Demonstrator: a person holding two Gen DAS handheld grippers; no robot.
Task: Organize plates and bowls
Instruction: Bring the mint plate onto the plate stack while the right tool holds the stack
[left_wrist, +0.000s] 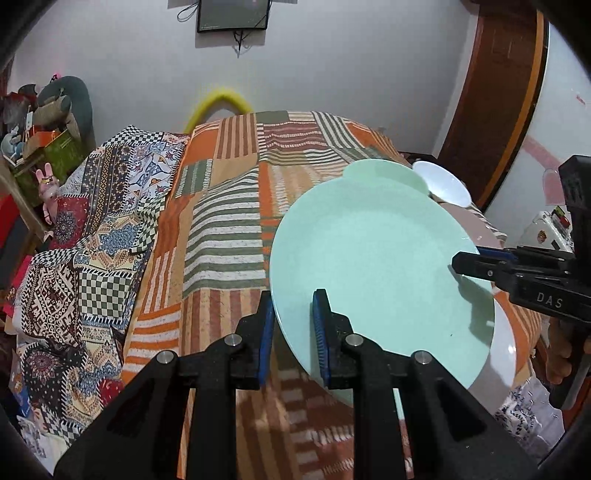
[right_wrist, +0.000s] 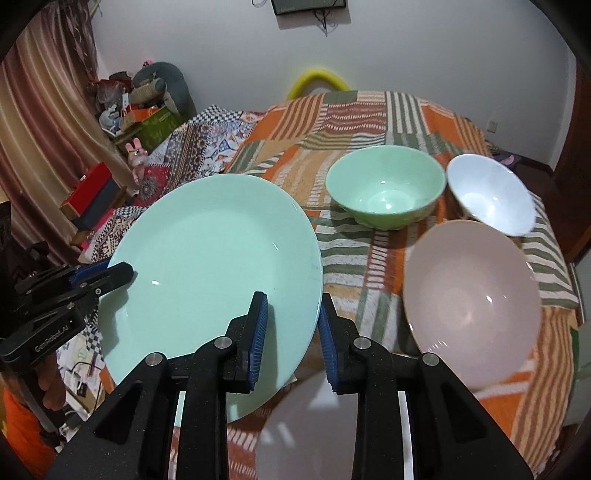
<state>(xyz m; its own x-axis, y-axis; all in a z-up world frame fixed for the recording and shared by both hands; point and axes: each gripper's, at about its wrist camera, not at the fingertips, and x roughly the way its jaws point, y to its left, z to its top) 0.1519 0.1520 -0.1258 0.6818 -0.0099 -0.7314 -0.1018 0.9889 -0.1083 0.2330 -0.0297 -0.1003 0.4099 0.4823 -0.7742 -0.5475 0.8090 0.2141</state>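
At the left edge of the right wrist view, the left hand-held gripper (right_wrist: 123, 271) reaches in over the near rim of the mint-green plate (right_wrist: 214, 266), its fingers close together on that rim and seemingly pinching it. The plate sits tilted above the striped bedspread (right_wrist: 369, 110) rather than lying flat, over a white plate (right_wrist: 314, 424) that shows blurred beneath it. Next comes the right hand-held gripper (right_wrist: 291, 332), its blue pads moderately apart and straddling the plate's right rim; whether both pads press the rim I cannot tell. Farther right stand the green bowl (right_wrist: 386, 192), the pink bowl (right_wrist: 472, 302) in front of it, and the white bowl (right_wrist: 491, 195) at the far right, all on the bed. To land the plate well, I would level it, centre it over the white plate, lower it gently, and part both sets of fingers only once it rests.
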